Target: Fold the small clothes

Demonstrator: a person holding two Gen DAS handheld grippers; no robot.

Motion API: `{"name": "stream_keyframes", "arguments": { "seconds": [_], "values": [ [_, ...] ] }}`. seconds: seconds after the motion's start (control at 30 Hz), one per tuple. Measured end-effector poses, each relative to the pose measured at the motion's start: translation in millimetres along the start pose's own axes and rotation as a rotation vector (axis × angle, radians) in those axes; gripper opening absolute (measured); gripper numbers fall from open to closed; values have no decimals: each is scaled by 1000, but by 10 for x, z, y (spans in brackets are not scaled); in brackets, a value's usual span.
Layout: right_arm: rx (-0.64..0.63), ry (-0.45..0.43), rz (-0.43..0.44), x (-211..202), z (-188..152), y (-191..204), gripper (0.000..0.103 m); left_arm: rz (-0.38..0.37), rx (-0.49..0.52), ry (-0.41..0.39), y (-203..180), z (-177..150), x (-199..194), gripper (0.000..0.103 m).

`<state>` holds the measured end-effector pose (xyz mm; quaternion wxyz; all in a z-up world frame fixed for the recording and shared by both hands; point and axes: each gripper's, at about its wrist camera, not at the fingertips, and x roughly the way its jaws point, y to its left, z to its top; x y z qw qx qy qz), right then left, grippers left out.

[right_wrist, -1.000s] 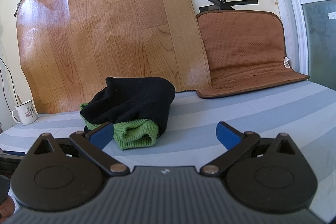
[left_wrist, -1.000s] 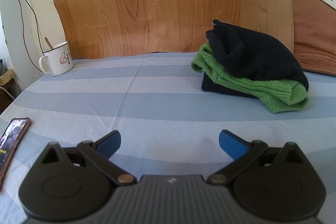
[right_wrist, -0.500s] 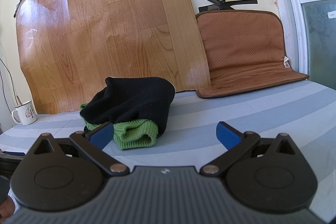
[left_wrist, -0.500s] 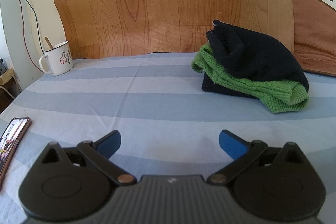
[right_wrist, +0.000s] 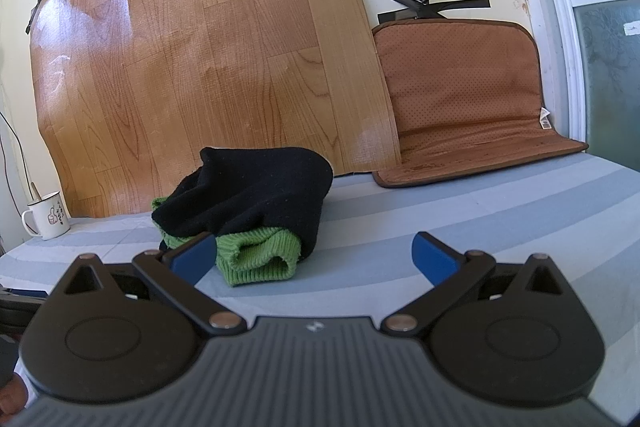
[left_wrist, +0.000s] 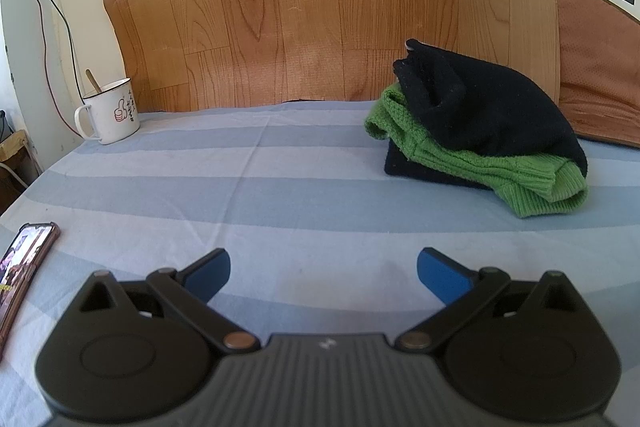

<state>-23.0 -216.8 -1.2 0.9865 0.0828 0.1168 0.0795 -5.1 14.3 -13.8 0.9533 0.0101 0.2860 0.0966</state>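
Note:
A small pile of folded knitwear lies on the blue striped cloth (left_wrist: 280, 195): a black garment (left_wrist: 480, 107) on top of a green one (left_wrist: 520, 179), with another dark piece (left_wrist: 404, 165) under them. The pile sits at the right in the left wrist view. In the right wrist view the black garment (right_wrist: 260, 195) and the green one (right_wrist: 260, 259) are left of centre. My left gripper (left_wrist: 323, 273) is open and empty, well short of the pile. My right gripper (right_wrist: 314, 259) is open and empty, its left fingertip close in front of the green knit.
A white enamel mug (left_wrist: 109, 113) with a spoon stands at the back left. A phone (left_wrist: 20, 267) lies near the left edge. A brown cushion (right_wrist: 468, 99) leans on the wall at the back right. A wood-pattern sheet (left_wrist: 320, 7) covers the wall behind.

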Motion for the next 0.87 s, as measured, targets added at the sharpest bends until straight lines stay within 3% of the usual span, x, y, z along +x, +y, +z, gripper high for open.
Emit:
{"name": "stream_keyframes", "arguments": {
  "seconds": [0.87],
  "values": [
    [1,1,0,7,5,0,103,-15,18,-8,-57,7,-3,103]
  ]
}}
